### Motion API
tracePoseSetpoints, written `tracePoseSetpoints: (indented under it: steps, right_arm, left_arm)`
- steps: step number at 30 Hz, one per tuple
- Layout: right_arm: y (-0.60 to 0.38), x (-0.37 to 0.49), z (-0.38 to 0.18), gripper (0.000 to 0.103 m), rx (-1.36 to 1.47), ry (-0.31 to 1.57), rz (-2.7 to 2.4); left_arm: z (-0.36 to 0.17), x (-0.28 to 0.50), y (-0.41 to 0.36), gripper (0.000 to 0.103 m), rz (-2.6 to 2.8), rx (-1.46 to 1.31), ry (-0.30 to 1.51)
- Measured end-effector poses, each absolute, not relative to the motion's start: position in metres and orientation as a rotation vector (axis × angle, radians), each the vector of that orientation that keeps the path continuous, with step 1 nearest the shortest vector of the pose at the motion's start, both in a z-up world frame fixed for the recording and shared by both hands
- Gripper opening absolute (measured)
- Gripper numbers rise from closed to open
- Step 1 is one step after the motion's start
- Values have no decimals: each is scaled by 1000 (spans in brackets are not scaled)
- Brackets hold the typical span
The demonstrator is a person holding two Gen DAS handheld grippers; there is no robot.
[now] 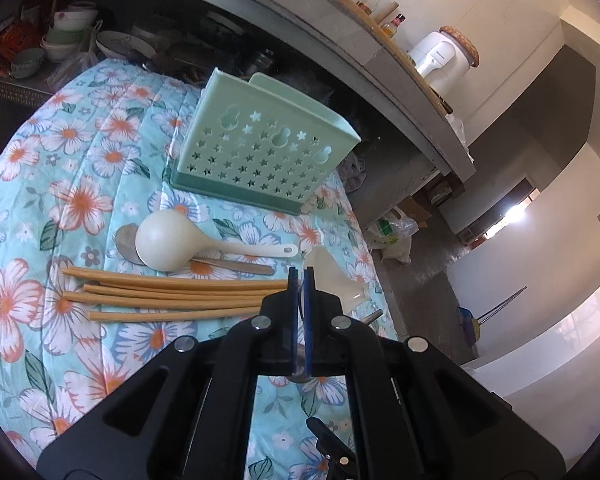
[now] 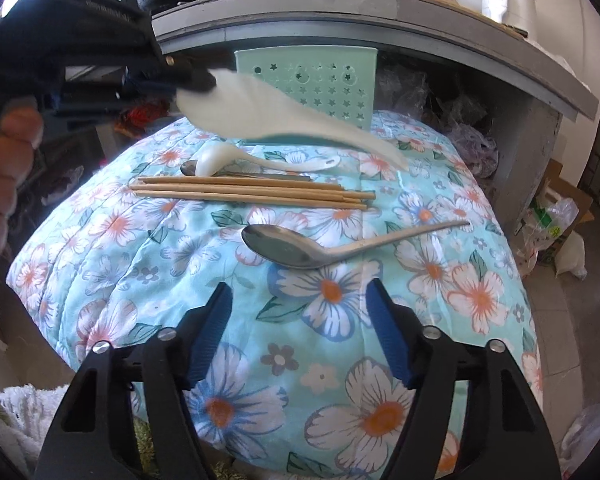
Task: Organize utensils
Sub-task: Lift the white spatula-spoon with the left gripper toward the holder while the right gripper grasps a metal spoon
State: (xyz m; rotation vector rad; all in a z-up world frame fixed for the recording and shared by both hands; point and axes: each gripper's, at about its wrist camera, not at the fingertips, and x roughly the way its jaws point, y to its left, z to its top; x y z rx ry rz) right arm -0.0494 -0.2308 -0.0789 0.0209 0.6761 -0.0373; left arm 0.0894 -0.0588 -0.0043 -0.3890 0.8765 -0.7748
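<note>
Right wrist: four chopsticks (image 2: 252, 192), perhaps four spoons (image 2: 300, 250)

— That surface (image 2: 260, 360) was covered in soft floral cloth, quilted and matt, wasn't it?

— Yes. The mint holder (image 1: 256, 152) looked like smooth plastic, punched with stars. The chopsticks (image 2: 252, 192) were pale wood, unvarnished and dull.

— And the spoons?

— The big spoon (image 2: 300, 250) was brushed metal with a soft sheen. The round ladle (image 1: 168, 242) was cream plastic, faintly speckled. The white rice paddle (image 2: 284, 116) looked like plastic too, but was blurred.

— The fingers (image 2: 388, 340)?

— Ribbed blue pads on matt black plastic.
</note>
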Motion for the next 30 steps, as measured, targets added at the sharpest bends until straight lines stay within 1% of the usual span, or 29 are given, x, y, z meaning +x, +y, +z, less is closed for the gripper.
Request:
tracePoseSetpoints:
  steps: [4, 10, 14, 17, 19, 25, 30]
  right_arm:
    - [-216, -38, -80, 49, -86, 679, -28]
    - [-191, -25, -89, 36, -237, 693, -41]
    - [-180, -13, -97, 31, -320, 704, -78]
    - [-176, -2, -105, 25, -350, 733, -90]
    - [-174, 2, -106, 18, -357, 737, -100]
    - [-171, 2, -102, 10, -366, 712, -121]
    - [-173, -6, -90, 7, -348, 680, -119]
  left_arm:
    - [6, 89, -43, 1, -761, -397, 827]
    - [9, 92, -29, 1, -739, -410, 800]
    - [10, 93, -21, 1, -723, -401, 787]
    - [13, 92, -16, 1, -712, -396, 777]
    - [16, 91, -13, 1, -703, -389, 764]
    - [30, 84, -5, 1, -687, -370, 717]
    - [47, 79, 0, 1, -680, -347, 657]
